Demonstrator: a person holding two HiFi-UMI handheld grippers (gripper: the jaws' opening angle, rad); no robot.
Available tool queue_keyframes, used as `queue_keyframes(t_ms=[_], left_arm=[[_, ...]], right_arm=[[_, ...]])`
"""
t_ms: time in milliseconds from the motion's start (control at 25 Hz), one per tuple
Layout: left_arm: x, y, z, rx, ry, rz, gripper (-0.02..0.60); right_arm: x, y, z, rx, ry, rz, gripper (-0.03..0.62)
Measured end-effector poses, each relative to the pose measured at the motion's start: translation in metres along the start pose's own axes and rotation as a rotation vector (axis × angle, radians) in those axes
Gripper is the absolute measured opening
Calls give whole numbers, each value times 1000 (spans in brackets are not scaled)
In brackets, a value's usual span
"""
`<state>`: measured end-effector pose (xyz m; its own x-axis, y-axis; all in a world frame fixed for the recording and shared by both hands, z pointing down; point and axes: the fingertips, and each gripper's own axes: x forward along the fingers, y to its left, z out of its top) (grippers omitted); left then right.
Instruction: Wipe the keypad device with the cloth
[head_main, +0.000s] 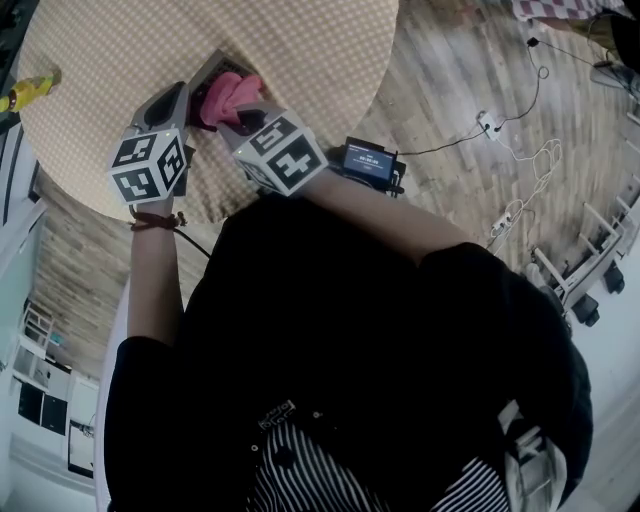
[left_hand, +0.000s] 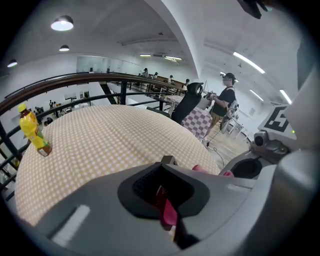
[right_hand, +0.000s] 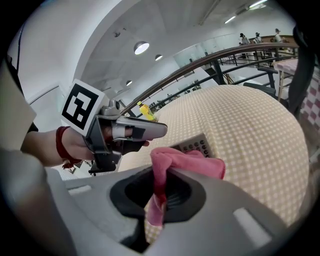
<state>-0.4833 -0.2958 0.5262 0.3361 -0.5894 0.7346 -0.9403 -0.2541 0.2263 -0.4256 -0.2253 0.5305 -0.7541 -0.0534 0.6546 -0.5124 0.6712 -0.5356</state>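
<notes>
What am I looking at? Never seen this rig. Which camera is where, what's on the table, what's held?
No robot: a person holds a two-jaw gripper in each hand; the marker cubes are part of them. The head view looks down from the person's head at the left gripper and right gripper. The other two views ride on the grippers, looking along their jaws. On the round checked table sit a keypad device and a yellow bottle. The right gripper is shut on a pink cloth draped over the keypad device. The left gripper's jaws are together on a pink sliver I can't identify.
</notes>
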Motion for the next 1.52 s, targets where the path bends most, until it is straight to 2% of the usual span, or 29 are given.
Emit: queue_keyframes(t_ms=[440,720,960,1160,1360,1520], left_arm=[[14,3,-15,-4,49,-11,3],[31,3,-22,-26,71,-20,3],[27,0,-21,-59,68,-78,5],[31,-5,-23,9,74,-95,3],[30,-11,-23,19,62,-78,3],[30,-8,-25,27,68,-56,3]], right_arm=[[12,-4,-6,2,30,9,29],[26,-3,8,16,-13,34,29],[57,-4,8,-10,-2,44,29],[67,-13,8,-4,15,12,29],[65,-15,-2,0,6,18,31],[72,-18,-26,-33,32,12,31]])
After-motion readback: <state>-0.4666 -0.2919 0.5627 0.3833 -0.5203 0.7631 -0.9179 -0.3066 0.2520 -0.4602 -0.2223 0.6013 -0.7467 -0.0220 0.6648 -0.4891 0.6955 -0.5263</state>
